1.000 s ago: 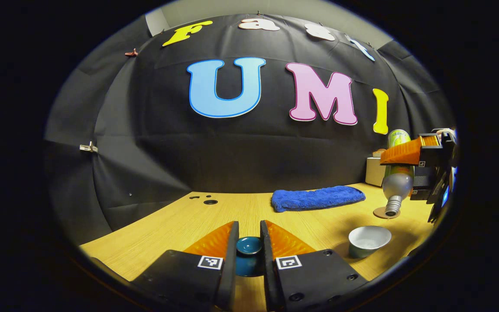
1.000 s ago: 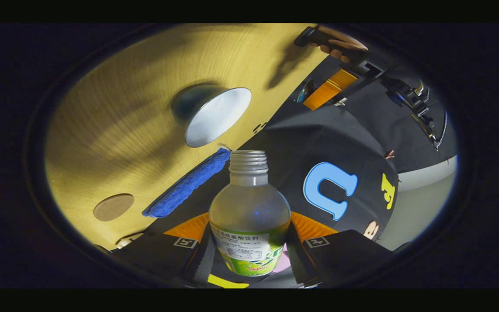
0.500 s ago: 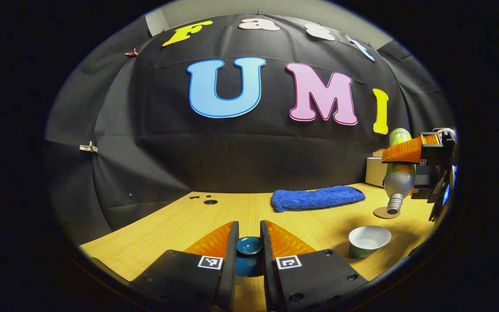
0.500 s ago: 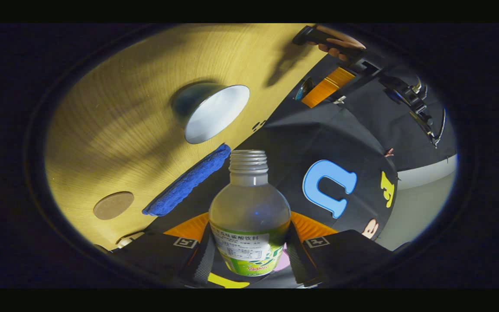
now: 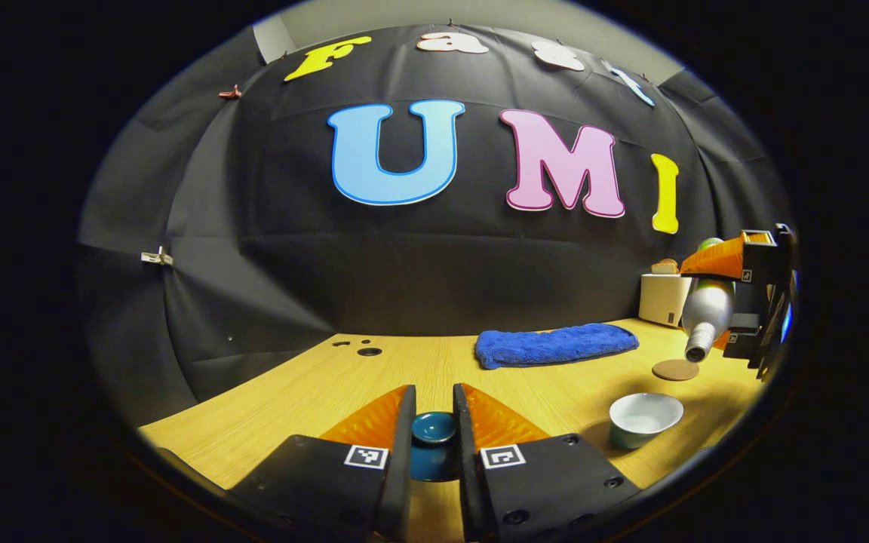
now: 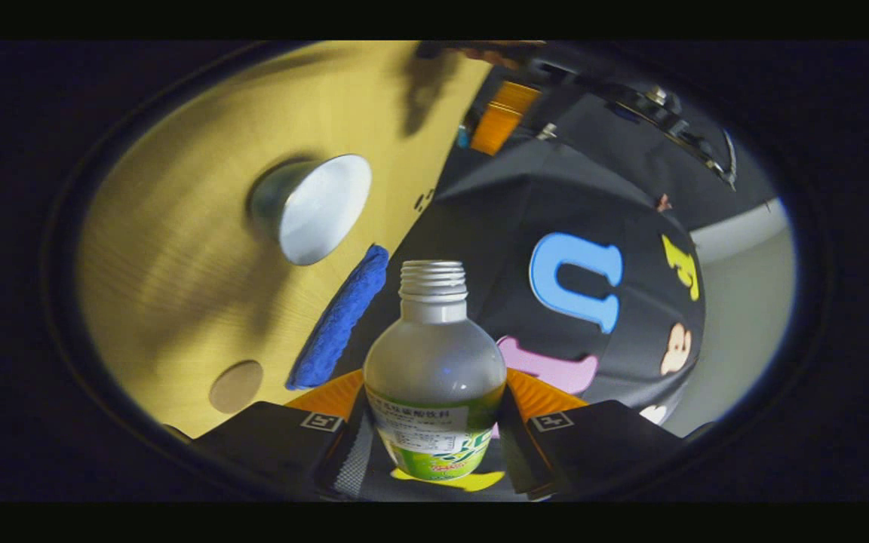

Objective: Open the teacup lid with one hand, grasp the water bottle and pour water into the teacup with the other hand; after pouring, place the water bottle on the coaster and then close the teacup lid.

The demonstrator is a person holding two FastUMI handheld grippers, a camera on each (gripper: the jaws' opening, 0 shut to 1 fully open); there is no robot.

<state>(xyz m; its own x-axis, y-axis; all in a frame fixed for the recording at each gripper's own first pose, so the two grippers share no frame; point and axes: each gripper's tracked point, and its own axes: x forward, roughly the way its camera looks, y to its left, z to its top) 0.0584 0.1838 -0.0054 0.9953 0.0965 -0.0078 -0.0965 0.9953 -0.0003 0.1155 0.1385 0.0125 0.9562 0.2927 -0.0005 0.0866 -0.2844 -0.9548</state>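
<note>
Two grips were in play: the left gripper (image 5: 434, 445) clenched the small, hard, breakable teacup lid (image 5: 434, 427), while the right gripper (image 6: 434, 430) clasped the light, smooth water bottle (image 6: 434, 377) at its labelled belly, tilted near the teacup (image 5: 645, 419).

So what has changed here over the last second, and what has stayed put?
The right hand-held gripper, clamped on the water bottle, has swung away from the teacup: the bottle's mouth, which hung nearly straight down, now tilts less steeply, above the coaster. The left hand-held gripper keeps holding the teacup lid in the same spot. Teacup, coaster and blue towel have not moved.
</note>
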